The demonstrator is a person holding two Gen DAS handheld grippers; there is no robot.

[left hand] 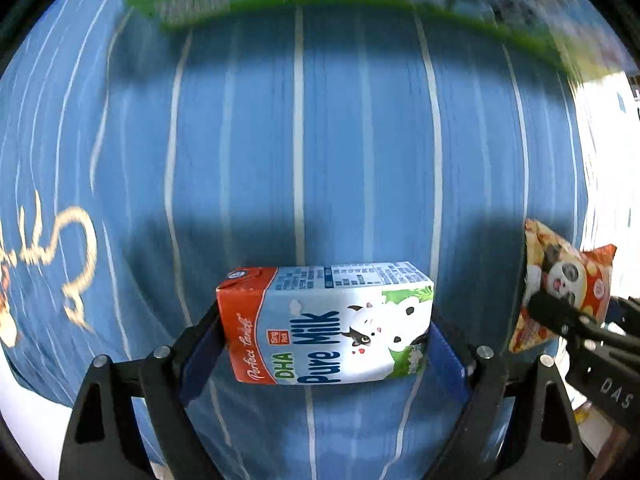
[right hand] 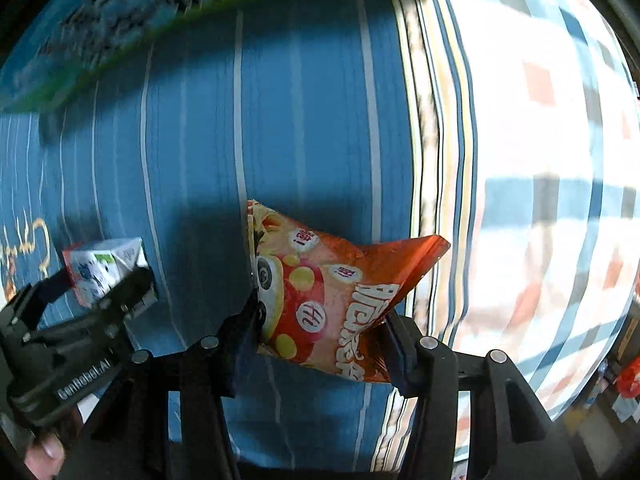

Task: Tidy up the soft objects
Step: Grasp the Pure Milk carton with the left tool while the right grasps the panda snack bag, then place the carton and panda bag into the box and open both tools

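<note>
Blue striped bedding (left hand: 360, 140) fills both views, with a checked cloth (right hand: 540, 160) off to the right and a blurred green-edged box (left hand: 248, 4) along the far side. At the left, the left gripper (left hand: 326, 340) points almost straight down and has its blue pads pressed on the two ends of a small white and orange rectangular milk carton (left hand: 326, 322), held lengthwise above the bedding. To its right, the right gripper (right hand: 320, 328) pinches a crinkled orange foil snack bag (right hand: 332, 300), its pads squeezing the bag so that one corner flares out sideways. Both items appear lifted clear of the fabric, so the step in hand looks like carrying the pair toward their place. Next comes setting each down, probably by the green-edged box, and easing the pads apart gently, since the bag may crumple or slip.
</note>
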